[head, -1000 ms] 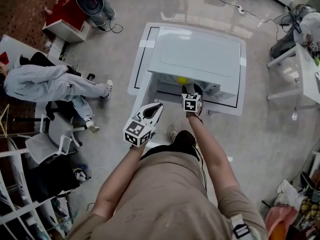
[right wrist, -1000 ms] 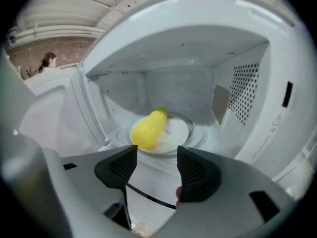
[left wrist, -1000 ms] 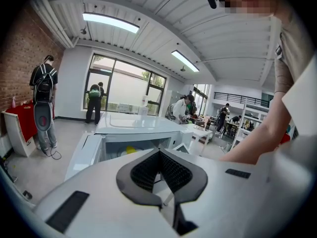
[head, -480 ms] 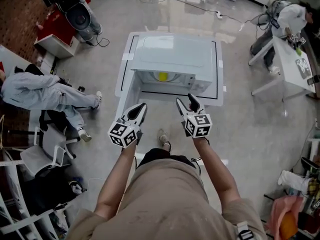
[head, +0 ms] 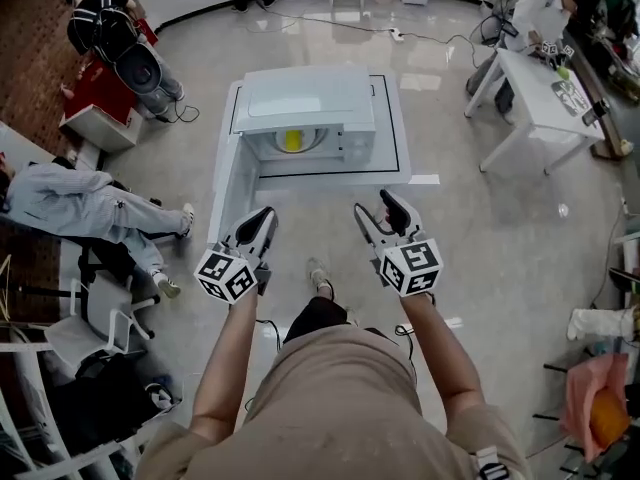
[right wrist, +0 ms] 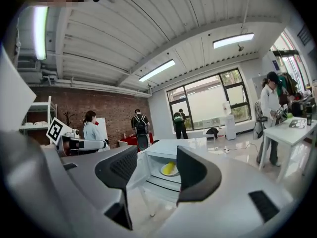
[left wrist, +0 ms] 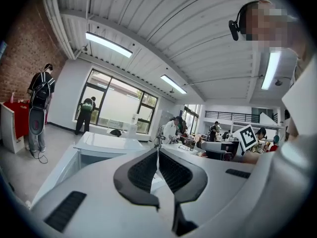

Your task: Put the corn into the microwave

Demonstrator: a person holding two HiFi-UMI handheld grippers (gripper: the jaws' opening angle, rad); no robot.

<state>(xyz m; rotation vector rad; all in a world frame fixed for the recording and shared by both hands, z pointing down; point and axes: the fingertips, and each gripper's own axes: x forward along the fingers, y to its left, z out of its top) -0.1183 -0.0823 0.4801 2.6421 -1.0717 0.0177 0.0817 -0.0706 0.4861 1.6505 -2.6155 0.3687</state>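
Note:
The white microwave [head: 310,103] stands on a low white table [head: 395,158], its door [head: 226,183] swung open to the left. A yellow corn [head: 293,140] lies on a plate inside the cavity. Both grippers hover well short of the table, over the floor. My right gripper [head: 378,208] is open and empty; in the right gripper view the corn [right wrist: 169,168] shows inside the microwave [right wrist: 181,147], far beyond the right gripper [right wrist: 156,155]. My left gripper [head: 262,218] is shut with nothing in it; in its own view the left gripper [left wrist: 158,151] has its pads meeting at the tips.
A person sits stretched out on a chair [head: 80,193] at the left. A red cabinet [head: 100,93] and a standing person with a backpack [head: 100,18] are at the far left. A white desk [head: 540,78] with a person beside it stands at the right.
The right gripper has pulled back out of the microwave opening, leaving the corn inside. Both grippers and the head camera have moved away from the table.

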